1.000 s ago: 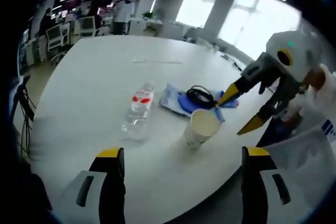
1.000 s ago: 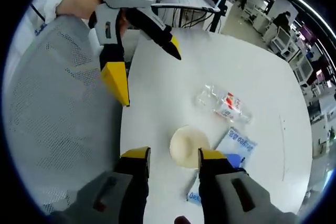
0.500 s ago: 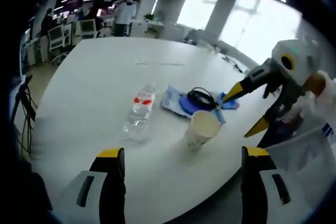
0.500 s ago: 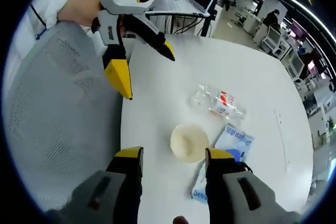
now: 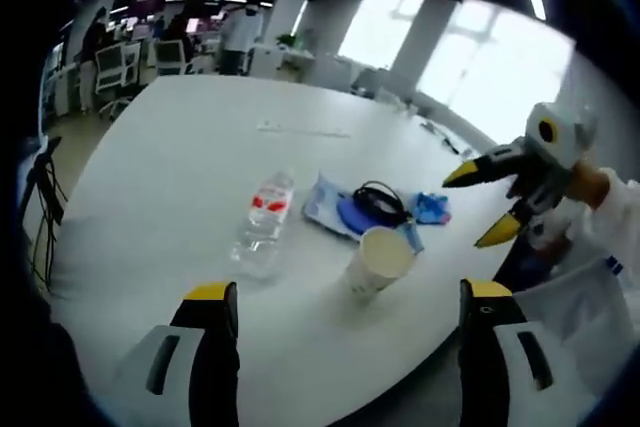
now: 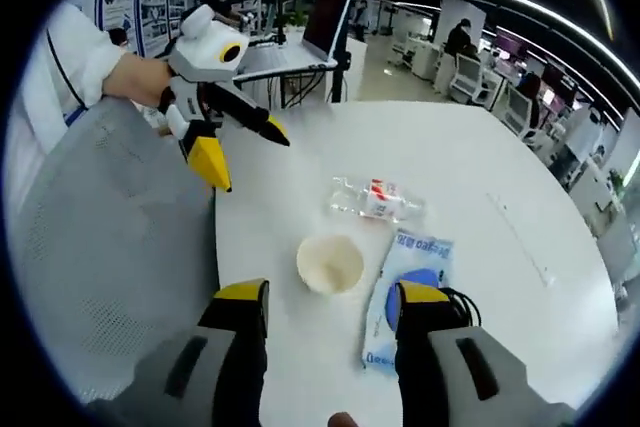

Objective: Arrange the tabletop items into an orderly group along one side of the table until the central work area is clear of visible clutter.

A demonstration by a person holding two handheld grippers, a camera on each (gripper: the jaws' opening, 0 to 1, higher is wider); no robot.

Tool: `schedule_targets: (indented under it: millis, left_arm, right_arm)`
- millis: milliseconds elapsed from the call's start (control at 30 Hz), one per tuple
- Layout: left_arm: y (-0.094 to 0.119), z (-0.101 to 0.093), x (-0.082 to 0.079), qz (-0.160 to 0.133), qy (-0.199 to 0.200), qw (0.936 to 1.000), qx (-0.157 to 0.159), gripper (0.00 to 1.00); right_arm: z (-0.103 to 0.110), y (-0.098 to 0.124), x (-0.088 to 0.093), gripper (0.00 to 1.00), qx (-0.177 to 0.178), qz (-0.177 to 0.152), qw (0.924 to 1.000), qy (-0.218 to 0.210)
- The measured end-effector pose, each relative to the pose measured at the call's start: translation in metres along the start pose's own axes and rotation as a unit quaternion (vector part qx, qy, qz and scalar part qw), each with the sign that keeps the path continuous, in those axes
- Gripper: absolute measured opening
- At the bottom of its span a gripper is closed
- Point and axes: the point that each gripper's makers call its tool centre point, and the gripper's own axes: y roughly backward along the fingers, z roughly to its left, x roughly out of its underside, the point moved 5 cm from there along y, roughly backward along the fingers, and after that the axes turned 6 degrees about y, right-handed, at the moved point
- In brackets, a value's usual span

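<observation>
Left gripper (image 5: 340, 307) at frame bottom gapes wide, empty; right gripper (image 6: 325, 302) likewise parted, holding nothing; paper cup (image 5: 378, 259) stands centre, just above; plastic bottle (image 5: 262, 222) lies left of it; blue packet (image 6: 405, 292) under black cable (image 5: 378, 199) beyond, on white table (image 5: 180, 137).

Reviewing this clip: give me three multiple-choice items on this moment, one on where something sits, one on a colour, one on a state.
1. Where is the cup relative to the bottle in the left gripper view?
A. to its right
B. to its left
C. on top of it

2. What colour is the bottle's label?
A. green
B. red
C. black

3. How is the bottle placed?
A. upright
B. lying on its side
C. held by a gripper

Answers:
1 A: the cup stands right of the bottle, near the blue packet.
2 B: a red band shows at mid-bottle.
3 B: it lies flat on the table, both grippers apart from it.
</observation>
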Motion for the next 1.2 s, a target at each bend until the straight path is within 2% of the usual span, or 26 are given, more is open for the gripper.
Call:
schedule_targets:
  millis: [67,200,367,467,667,800,967,1067,1200]
  left_arm:
    - [-0.002,0.0,0.004,0.01,0.027,0.9995,0.009,0.89]
    - [-0.002,0.005,-0.002,0.012,0.018,0.9998,-0.001,0.89]
    - [-0.003,0.006,-0.024,0.007,-0.008,0.9999,-0.012,0.89]
    - [-0.006,0.007,-0.036,0.008,-0.009,0.9998,-0.017,0.9]
    - [-0.011,0.015,-0.051,0.017,-0.025,0.999,-0.034,0.89]
    - [-0.017,0.016,-0.056,0.024,-0.032,0.9983,-0.043,0.89]
    - [-0.03,0.023,-0.056,0.047,-0.04,0.9963,-0.061,0.89]
    - [-0.039,0.03,-0.06,0.05,-0.033,0.9958,-0.07,0.88]
    - [-0.051,0.031,-0.064,0.047,-0.022,0.9956,-0.078,0.88]
  right_arm:
    - [-0.001,0.002,0.001,0.48,0.005,-0.003,1.0,-0.007]
    - [-0.001,0.002,-0.001,0.48,0.008,-0.007,0.9999,-0.014]
    - [-0.005,-0.002,-0.006,0.48,0.003,-0.011,0.9999,-0.011]
    - [-0.009,-0.005,-0.009,0.48,0.001,-0.013,0.9998,-0.013]
    - [-0.02,-0.013,-0.009,0.47,-0.008,-0.021,0.9996,-0.015]
    - [-0.031,-0.021,-0.007,0.46,-0.016,-0.025,0.9991,-0.029]
    - [-0.045,-0.029,-0.003,0.46,-0.018,-0.038,0.998,-0.047]
    - [-0.053,-0.032,-0.002,0.46,-0.026,-0.051,0.9958,-0.072]
    - [-0.06,-0.037,0.0,0.46,-0.035,-0.051,0.995,-0.079]
